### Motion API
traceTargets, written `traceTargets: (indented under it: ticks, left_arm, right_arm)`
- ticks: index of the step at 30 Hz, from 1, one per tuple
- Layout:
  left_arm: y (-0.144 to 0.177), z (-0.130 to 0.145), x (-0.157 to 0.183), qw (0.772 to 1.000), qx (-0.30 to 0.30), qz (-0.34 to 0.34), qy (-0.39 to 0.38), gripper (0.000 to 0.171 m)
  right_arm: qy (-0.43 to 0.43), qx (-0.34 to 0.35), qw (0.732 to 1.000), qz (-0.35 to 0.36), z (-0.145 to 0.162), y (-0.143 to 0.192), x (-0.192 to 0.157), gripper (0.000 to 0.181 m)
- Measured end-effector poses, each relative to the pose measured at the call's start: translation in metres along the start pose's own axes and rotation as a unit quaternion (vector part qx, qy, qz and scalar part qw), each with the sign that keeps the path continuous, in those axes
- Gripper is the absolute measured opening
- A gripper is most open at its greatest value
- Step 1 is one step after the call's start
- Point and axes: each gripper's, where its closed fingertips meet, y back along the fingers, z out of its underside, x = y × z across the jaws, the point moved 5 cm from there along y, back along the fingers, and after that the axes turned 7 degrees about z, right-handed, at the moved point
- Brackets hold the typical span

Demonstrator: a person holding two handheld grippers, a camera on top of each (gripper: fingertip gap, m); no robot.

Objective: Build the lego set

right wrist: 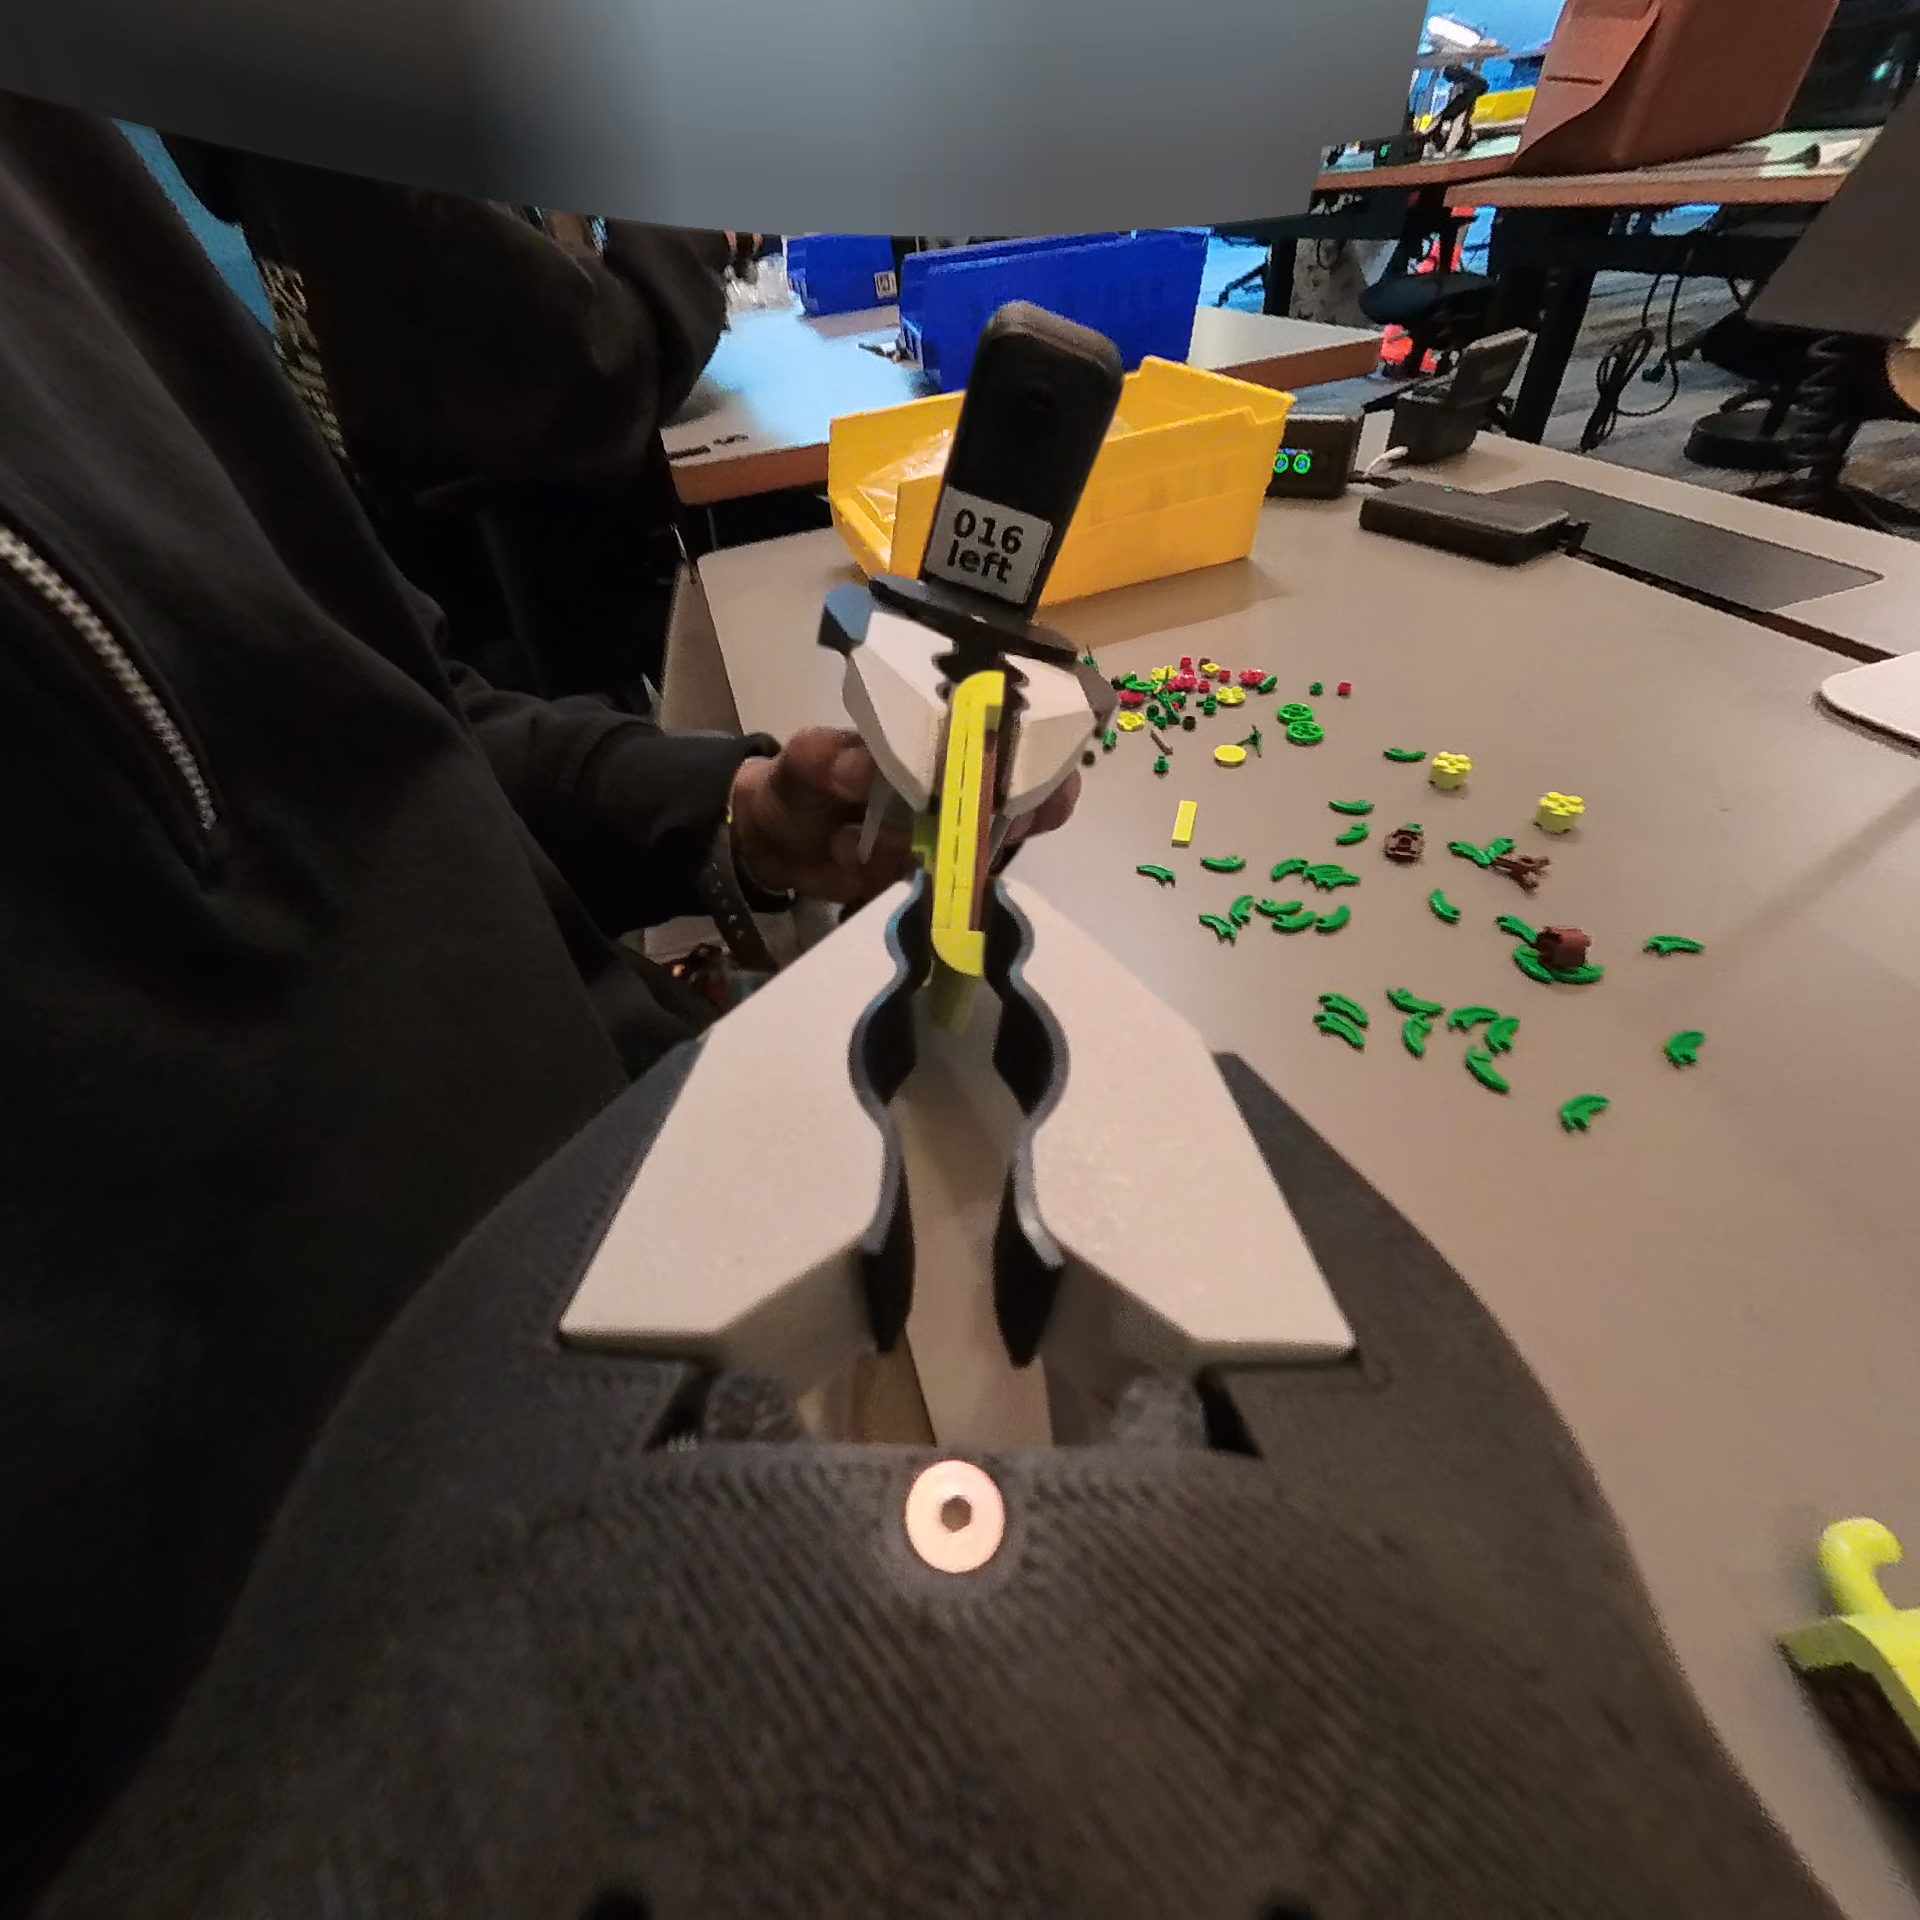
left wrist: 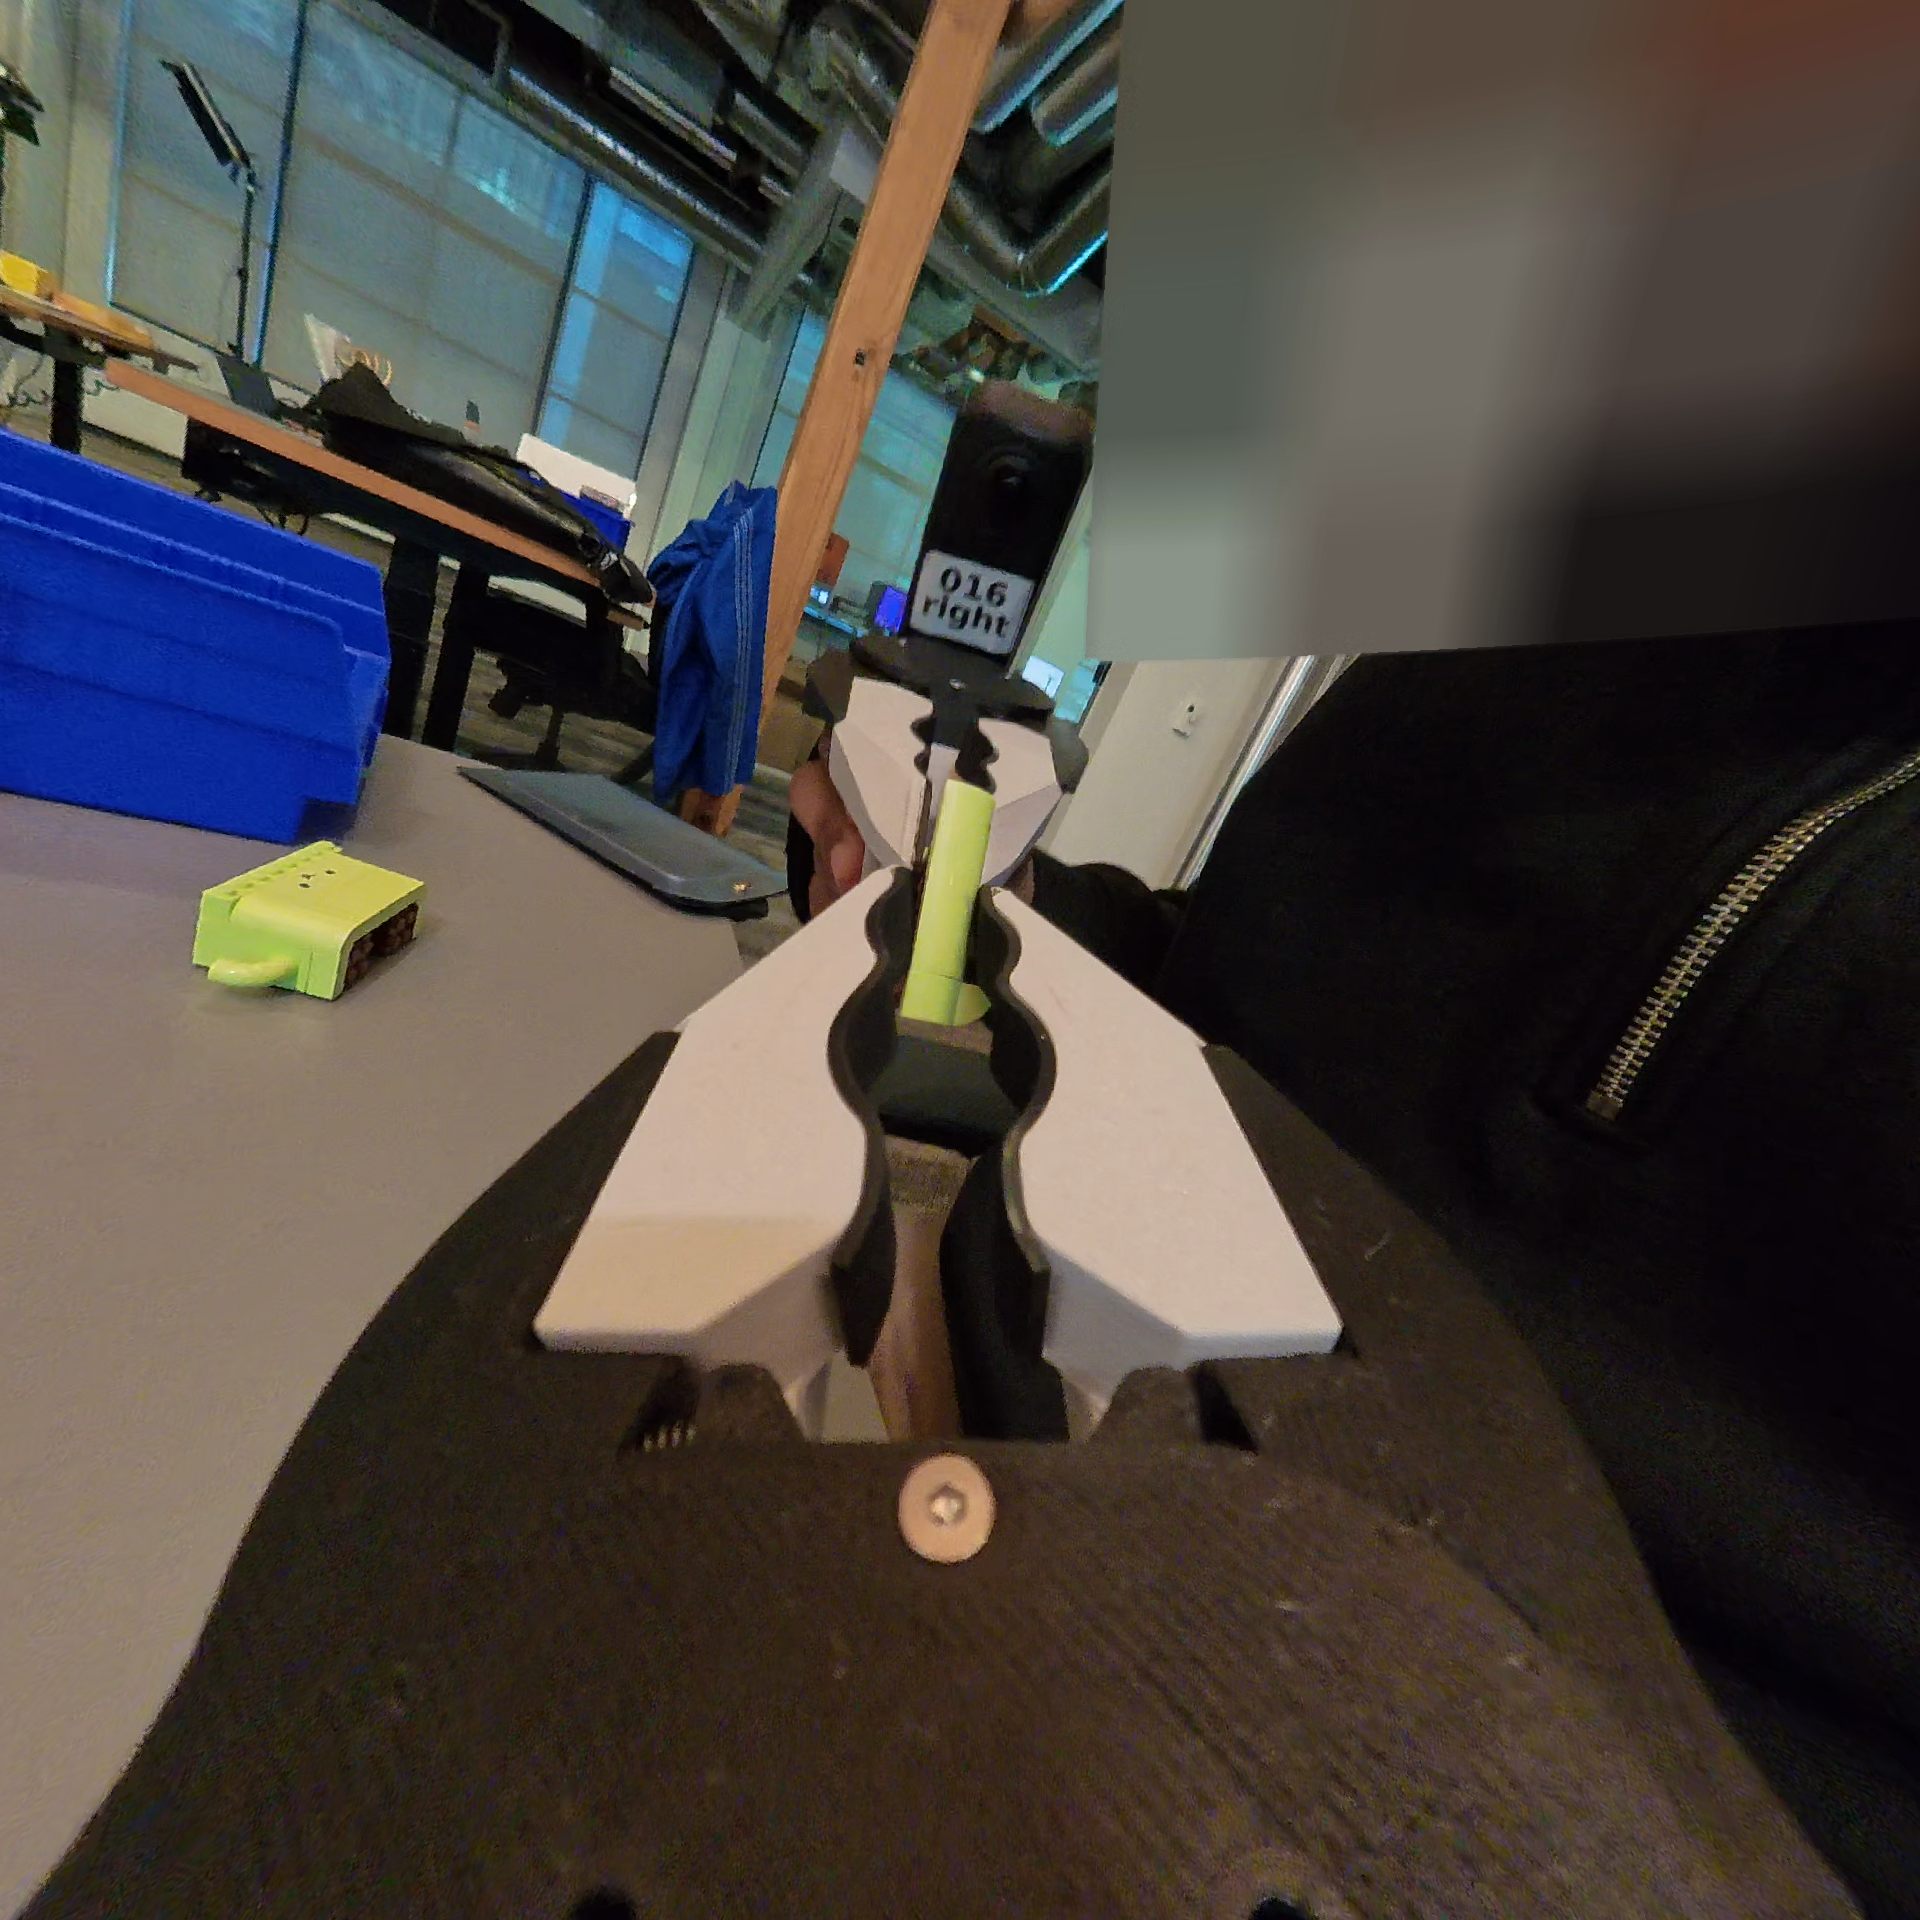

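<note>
My left gripper (left wrist: 948,902) and right gripper (right wrist: 958,906) face each other above the near table edge. Both are shut on one long lime-green lego part (left wrist: 951,883), each on one end. In the right wrist view the part (right wrist: 961,831) shows stacked lime plates with a brown strip along one side. The right gripper shows beyond it in the left wrist view (left wrist: 951,821), the left gripper in the right wrist view (right wrist: 971,769). A lime-green assembly (left wrist: 312,920) with a hook and brown bricks lies on the grey table (left wrist: 260,1195); its corner also shows in the right wrist view (right wrist: 1860,1652).
Loose green leaf pieces (right wrist: 1403,966), small red and yellow flower pieces (right wrist: 1195,691) and brown pieces (right wrist: 1558,943) lie scattered on the table. A yellow bin (right wrist: 1143,478) stands behind them. A blue bin (left wrist: 177,665) and a dark flat pad (left wrist: 634,831) sit at the left. A person in a black jacket (left wrist: 1558,987) is close. The grippers are tip to tip, or close to it.
</note>
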Motion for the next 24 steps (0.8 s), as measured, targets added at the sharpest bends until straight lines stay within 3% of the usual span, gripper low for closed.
traceTargets:
  ticks: [2,5,8,10,24]
  left_arm:
    - [0.000,0.002,-0.001,1.000,-0.018,-0.010,-0.006,0.010]
    - [0.000,0.003,-0.003,0.998,-0.046,-0.032,-0.020,0.027]
    - [-0.003,0.012,-0.003,0.991,-0.114,-0.054,-0.044,0.021]
    - [-0.007,0.018,-0.003,0.986,-0.143,-0.061,-0.055,0.009]
    - [-0.013,0.011,0.007,0.993,-0.104,-0.027,-0.047,0.007]
  right_arm:
    - [0.017,-0.020,1.000,0.005,0.002,0.000,0.000,0.007]
    - [0.031,-0.053,0.998,0.003,0.008,-0.002,0.000,0.008]
    - [0.049,-0.088,0.995,0.005,0.017,-0.004,0.000,0.008]
    - [0.055,-0.098,0.994,0.001,0.019,-0.006,-0.002,0.008]
    - [0.043,-0.006,0.999,-0.020,0.007,0.000,-0.009,0.008]
